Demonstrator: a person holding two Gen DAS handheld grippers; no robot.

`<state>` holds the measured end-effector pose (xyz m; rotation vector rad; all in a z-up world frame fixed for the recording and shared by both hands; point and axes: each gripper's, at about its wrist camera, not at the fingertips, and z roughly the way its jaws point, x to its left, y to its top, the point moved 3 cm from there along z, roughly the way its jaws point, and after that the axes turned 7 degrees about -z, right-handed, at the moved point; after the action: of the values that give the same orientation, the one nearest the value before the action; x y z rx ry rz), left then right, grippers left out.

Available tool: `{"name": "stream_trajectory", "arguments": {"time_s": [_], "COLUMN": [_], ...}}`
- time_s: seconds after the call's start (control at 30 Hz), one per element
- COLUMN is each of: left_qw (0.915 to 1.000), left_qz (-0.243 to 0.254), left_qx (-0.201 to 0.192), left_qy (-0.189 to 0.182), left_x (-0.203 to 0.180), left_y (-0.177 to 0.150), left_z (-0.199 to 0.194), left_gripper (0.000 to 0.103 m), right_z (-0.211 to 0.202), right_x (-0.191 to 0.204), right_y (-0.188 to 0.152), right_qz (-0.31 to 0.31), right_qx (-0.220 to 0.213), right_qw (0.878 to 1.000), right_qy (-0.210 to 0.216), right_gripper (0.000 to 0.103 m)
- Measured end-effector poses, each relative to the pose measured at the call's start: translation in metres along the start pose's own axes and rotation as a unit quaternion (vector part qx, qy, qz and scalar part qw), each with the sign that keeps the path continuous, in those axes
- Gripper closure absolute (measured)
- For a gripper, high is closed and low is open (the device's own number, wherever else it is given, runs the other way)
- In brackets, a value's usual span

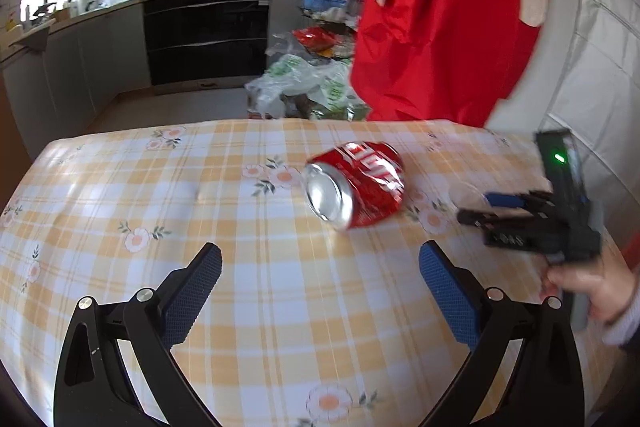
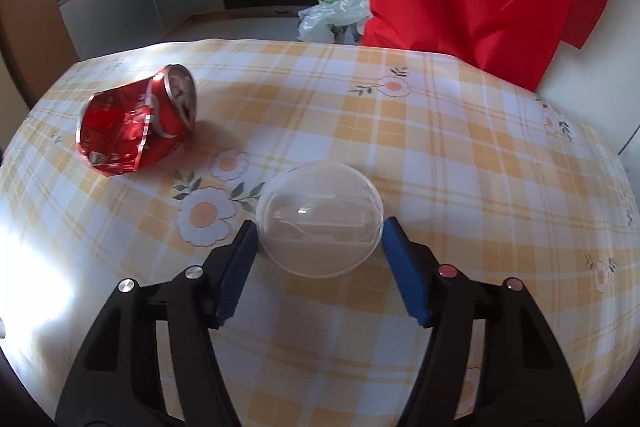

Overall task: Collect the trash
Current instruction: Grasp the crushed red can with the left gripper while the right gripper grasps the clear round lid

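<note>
A crushed red soda can (image 1: 357,185) lies on its side on the checked tablecloth (image 1: 200,187), ahead of my open, empty left gripper (image 1: 320,259). It also shows in the right wrist view (image 2: 136,123) at the left. A clear plastic dome lid (image 2: 320,217) lies on the cloth (image 2: 440,147). My right gripper (image 2: 320,231) is open, with one finger on each side of the lid, close to its edges. In the left wrist view the right gripper (image 1: 480,209) is at the far right, and the lid (image 1: 464,193) is barely visible.
A large red bag (image 1: 440,11) hangs beyond the table's far edge on the right. Plastic bags (image 1: 304,87) lie on the kitchen floor behind the table. Dark oven and counters stand at the back.
</note>
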<state>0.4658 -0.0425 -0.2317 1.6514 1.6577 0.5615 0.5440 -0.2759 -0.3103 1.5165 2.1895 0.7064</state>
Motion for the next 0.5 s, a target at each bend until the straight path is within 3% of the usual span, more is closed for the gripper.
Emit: {"name": "stream_trajectory", "arguments": {"time_s": [0.13,0.3,0.5], "left_qw": [0.9991,0.9964,0.9930], "left_qz": [-0.042,-0.081,-0.108], "left_qx": [0.008,0.018,0.041], "left_qy": [-0.005,0.011,0.022], "left_x": [0.001,-0.001,-0.011], "left_y": [0.011,0.024,0.028], "left_z": [0.029,0.060,0.085], "left_gripper": [0.018,0.029,0.036], "right_z": [-0.004,-0.006,-0.007], "right_x": [0.008,0.011,0.009], "right_y": [-0.002,-0.001,-0.003], "right_qz": [-0.014,-0.017,-0.009], "right_qx": [-0.011,-0.015,-0.014], "right_qw": [1.000,1.000,1.000], "right_qy": [0.017,0.009,0.008], "right_gripper": [0.039,0.039,0.039]}}
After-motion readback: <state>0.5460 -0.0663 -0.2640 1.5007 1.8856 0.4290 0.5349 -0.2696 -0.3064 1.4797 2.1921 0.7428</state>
